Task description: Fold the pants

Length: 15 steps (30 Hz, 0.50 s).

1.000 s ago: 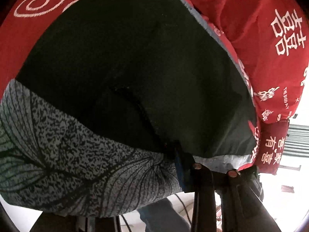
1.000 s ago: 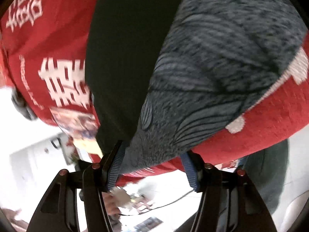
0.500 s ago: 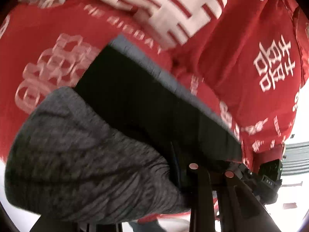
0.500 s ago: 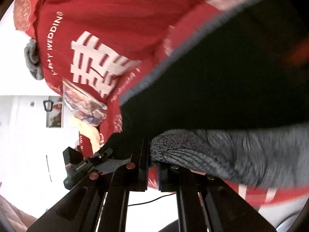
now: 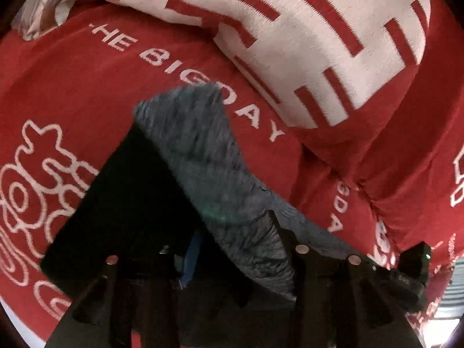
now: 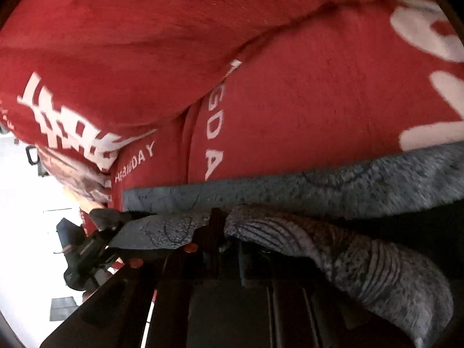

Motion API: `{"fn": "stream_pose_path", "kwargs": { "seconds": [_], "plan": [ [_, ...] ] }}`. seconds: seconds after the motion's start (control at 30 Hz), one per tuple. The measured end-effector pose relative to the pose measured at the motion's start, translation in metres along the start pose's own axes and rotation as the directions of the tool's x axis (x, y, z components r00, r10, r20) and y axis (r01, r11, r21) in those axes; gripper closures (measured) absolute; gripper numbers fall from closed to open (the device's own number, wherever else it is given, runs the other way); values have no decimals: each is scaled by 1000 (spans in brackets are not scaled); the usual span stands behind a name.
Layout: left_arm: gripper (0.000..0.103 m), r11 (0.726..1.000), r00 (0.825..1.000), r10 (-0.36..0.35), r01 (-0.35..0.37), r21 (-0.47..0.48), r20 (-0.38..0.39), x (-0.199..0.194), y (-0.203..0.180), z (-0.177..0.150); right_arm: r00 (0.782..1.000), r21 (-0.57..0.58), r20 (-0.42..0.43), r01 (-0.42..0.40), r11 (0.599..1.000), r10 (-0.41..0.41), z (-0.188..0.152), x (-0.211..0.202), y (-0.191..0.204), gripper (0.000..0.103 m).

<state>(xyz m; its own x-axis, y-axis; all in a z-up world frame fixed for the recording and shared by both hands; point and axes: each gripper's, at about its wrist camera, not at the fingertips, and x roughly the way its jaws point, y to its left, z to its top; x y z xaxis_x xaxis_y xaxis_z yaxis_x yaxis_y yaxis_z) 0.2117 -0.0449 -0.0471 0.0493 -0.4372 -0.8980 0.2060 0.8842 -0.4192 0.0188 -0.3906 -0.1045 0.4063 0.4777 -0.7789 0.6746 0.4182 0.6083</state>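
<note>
left wrist view alone shows a pillow point(image 5: 333, 43); both hand-held grippers, opening, have pants point(image 6: 333, 249) between them; fingertips hidden.

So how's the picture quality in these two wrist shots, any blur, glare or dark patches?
Left wrist view: the grey leaf-print pants are motion-smeared, their dark lining is nearly black, and the red bedspread with white lettering is sharper. Right wrist view: the bedspread is streaked with blur, the bright room at the left edge is blown out, and fisheye bending curves everything.
</note>
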Motion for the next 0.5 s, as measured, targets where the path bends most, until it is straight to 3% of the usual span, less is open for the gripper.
{"fn": "stream_pose_path", "kwargs": {
  "seconds": [0.03,0.1,0.13,0.17,0.2,0.27,0.3,0.37,0.47,0.5],
  "plan": [
    [59,1000,1000,4,-4,19,3,-12,-1,0,1000,-1,-9,-15,1000,15,0,-2,3,77],
    [52,996,998,50,-52,78,24,-35,-8,-3,999,-32,-21,-27,999,27,-3,-14,16,31],
    [45,991,996,78,-82,107,44,-47,-11,-6,1000,-53,-18,-21,998,20,-7,-21,23,28],
    [33,987,993,94,-103,121,76,-60,-14,-10,1000,-84,-14,-26,996,25,-13,-31,33,28],
    [30,986,990,98,-110,128,102,-69,-15,-13,999,-104,-17,-44,994,43,-18,-37,41,28],
    [30,982,988,106,-122,141,116,-75,-19,-19,996,-147,-34,-83,986,79,-31,-43,55,35],
    [30,981,987,113,-129,147,111,-72,-21,-21,995,-173,-54,-90,981,82,-37,-42,59,45],
    [30,970,986,152,-162,183,69,-46,-28,-29,994,-220,-94,-71,973,51,-42,-29,64,56],
    [30,949,975,222,-219,226,9,-2,-39,-38,993,-267,-101,29,963,-58,-35,0,62,59],
    [30,935,962,272,-267,234,11,13,-39,-41,992,-276,-88,62,959,-89,-29,8,58,59]
  ]
}}
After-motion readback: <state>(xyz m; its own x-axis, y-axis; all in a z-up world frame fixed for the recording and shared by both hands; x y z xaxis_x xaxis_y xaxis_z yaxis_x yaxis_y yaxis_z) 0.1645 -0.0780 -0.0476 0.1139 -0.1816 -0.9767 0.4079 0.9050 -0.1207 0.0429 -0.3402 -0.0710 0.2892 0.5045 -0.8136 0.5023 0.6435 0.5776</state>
